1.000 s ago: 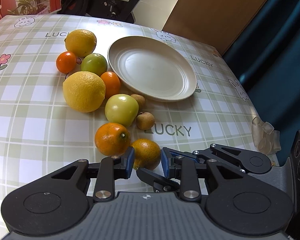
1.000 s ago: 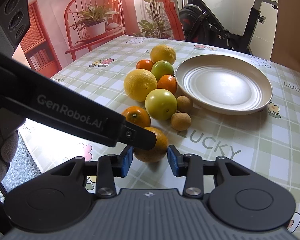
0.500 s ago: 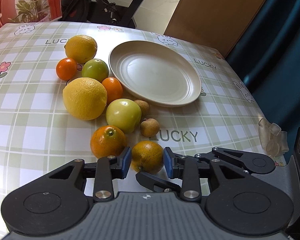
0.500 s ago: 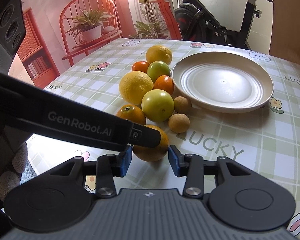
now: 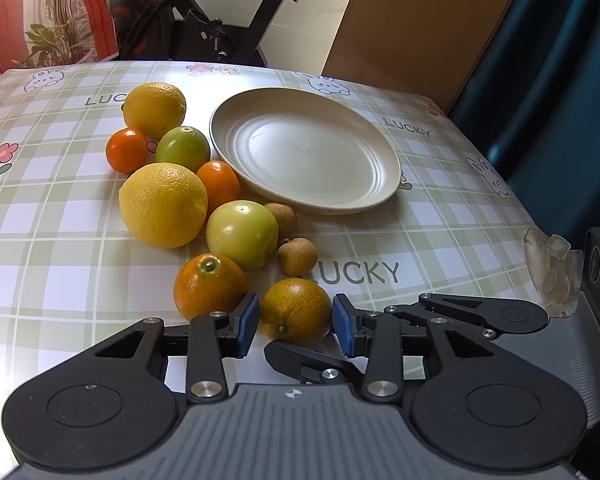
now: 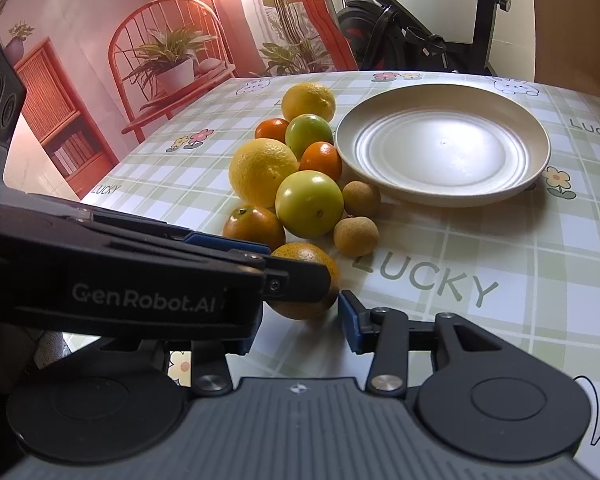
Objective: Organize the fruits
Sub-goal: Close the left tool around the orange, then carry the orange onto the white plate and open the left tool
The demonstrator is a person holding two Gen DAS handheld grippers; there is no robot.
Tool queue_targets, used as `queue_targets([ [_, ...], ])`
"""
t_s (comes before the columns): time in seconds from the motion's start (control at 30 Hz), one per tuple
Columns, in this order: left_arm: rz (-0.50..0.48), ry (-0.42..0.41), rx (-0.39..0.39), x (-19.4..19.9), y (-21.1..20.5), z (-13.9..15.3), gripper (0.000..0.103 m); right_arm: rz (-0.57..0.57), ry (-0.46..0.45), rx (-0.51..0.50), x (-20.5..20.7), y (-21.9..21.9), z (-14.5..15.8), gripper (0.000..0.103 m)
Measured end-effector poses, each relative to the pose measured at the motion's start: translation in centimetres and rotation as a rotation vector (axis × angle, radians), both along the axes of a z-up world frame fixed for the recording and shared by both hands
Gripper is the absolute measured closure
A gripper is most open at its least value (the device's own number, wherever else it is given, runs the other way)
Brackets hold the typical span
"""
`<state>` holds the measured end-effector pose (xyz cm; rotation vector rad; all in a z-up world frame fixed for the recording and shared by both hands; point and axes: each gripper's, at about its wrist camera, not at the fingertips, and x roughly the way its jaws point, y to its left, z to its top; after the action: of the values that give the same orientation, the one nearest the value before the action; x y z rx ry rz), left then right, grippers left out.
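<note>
1. Looking along my left claw (image 5: 295, 322), I am seeing the checked tablecloth (image 5: 52, 280), green and white with "LUCKY" printed on it, spreading under everything.
2. The cream plate (image 5: 380, 200) is sitting bare on the cloth, to the right of the fruit cluster and nearly touching it.
3. The big yellow citrus (image 5: 163, 205) is lying at the left of the cluster, with a second yellow one (image 5: 155, 109) beyond it near the far edge.
4. A pale green round fruit (image 5: 242, 234) is resting in the middle, and a darker green one (image 5: 183, 145) is sitting farther back.
5. The nearest fruit, a dull orange with greenish mottling (image 5: 295, 309), is lying on the cloth between my left claw's blue pads; the jaws are opening, and the pads are standing just beside its skin on each side, not pressing.
6. A brighter orange with a green stem scar (image 5: 209, 286) is sitting just left of it, beside my left pad.
7. Two small tangerines (image 5: 218, 186) (image 5: 126, 149) are tucked in among the bigger fruit.
8. Two brown longans (image 5: 297, 256) (image 5: 283, 218) are lying between the green fruit and the plate.
9. My right claw (image 6: 300, 322) is standing a little open with nothing gripped, pointing at the same mottled orange from behind the left claw's finger.
</note>
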<state>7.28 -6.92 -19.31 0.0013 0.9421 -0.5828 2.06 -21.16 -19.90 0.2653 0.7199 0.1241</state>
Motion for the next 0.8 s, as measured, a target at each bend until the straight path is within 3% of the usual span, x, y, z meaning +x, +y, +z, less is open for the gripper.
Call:
queue_targets([
  [0.27, 0.012, -0.019, 0.003, -0.3, -0.2, 0.2, 0.061, -0.024, -0.006, 0.007, 0.0, 0.0, 0.0, 0.059],
  [0.43, -0.018, -0.081, 0.003, -0.8, -0.6, 1.5, 0.061, -0.043, -0.045, 0.004, -0.8, -0.2, 0.7, 0.059],
  [0.8, -0.049, -0.123, -0.05, 2.8, -3.0, 4.3, 0.061, -0.096, -0.106, -0.039, 0.4, -2.5, 3.6, 0.059],
])
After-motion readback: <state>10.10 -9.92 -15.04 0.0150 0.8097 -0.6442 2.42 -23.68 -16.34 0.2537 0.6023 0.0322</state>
